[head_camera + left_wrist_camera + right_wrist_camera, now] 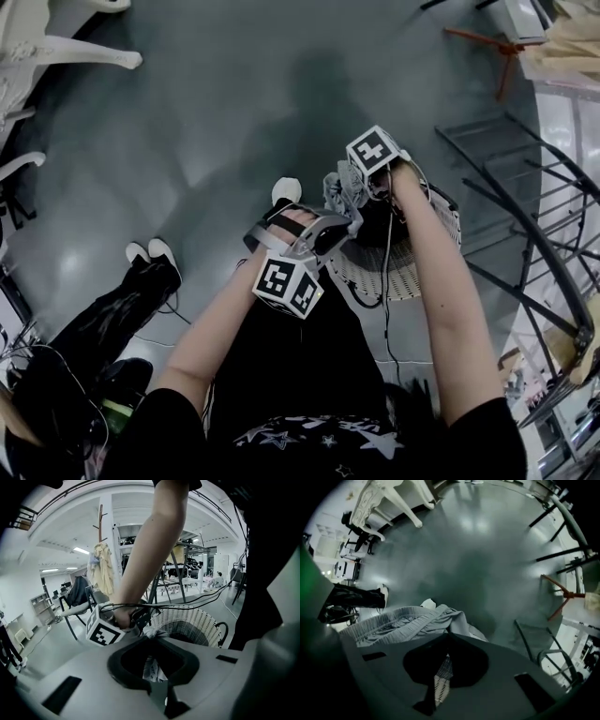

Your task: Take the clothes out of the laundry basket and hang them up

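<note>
A grey garment with an elastic waistband (337, 192) hangs bunched between my two grippers, above a white wicker laundry basket (412, 277). My left gripper (349, 221) is shut on a fold of that cloth, which shows between its jaws (152, 667). My right gripper (339, 187) points steeply down at the garment's top. Its jaws are shut, and the grey garment (408, 623) spreads leftward from their tips (447, 635). In the left gripper view the basket (197, 623) stands just beyond the cloth, with the right gripper's marker cube (104, 632) to its left.
A black metal drying rack (534, 234) stands to the right of the basket. Another person's legs and white shoes (145, 272) are at the left. A white ornate chair (56, 52) is at the far left. A coat stand with hung clothes (101, 569) rises beyond.
</note>
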Action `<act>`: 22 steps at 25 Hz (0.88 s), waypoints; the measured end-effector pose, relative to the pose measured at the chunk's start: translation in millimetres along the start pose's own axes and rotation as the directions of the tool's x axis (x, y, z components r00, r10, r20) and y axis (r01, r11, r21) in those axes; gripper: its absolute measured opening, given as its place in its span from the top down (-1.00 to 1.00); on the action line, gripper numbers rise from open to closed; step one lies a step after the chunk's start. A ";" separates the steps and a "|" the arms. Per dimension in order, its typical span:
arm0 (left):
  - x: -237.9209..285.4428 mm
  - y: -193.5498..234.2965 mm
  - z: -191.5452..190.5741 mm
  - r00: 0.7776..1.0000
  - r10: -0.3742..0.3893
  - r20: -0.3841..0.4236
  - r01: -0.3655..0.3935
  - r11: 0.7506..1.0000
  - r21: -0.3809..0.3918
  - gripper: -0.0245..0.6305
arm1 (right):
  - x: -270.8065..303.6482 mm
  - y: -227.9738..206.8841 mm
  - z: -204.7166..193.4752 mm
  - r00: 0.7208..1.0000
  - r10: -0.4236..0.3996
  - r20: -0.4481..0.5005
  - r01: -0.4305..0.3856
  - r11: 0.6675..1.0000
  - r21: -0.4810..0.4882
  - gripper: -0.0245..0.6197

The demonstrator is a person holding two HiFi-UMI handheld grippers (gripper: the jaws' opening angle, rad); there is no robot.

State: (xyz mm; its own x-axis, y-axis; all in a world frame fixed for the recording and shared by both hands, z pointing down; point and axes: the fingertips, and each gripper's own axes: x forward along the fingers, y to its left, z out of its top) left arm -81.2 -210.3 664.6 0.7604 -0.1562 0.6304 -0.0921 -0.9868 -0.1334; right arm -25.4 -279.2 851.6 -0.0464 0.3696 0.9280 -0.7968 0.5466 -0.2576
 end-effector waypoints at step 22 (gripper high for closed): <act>-109.5 -32.1 205.5 0.962 -0.260 0.086 0.215 0.912 0.349 0.77 | -243.1 22.2 -103.0 0.781 0.096 0.617 -0.284 0.934 0.215 0.89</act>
State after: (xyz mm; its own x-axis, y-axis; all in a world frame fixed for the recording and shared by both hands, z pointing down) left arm -29.4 -152.5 442.7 0.8103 0.1100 0.5755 0.3042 -0.9185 -0.2527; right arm 30.3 -279.6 592.6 -0.4845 -0.1227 0.8661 -0.8606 0.2443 -0.4468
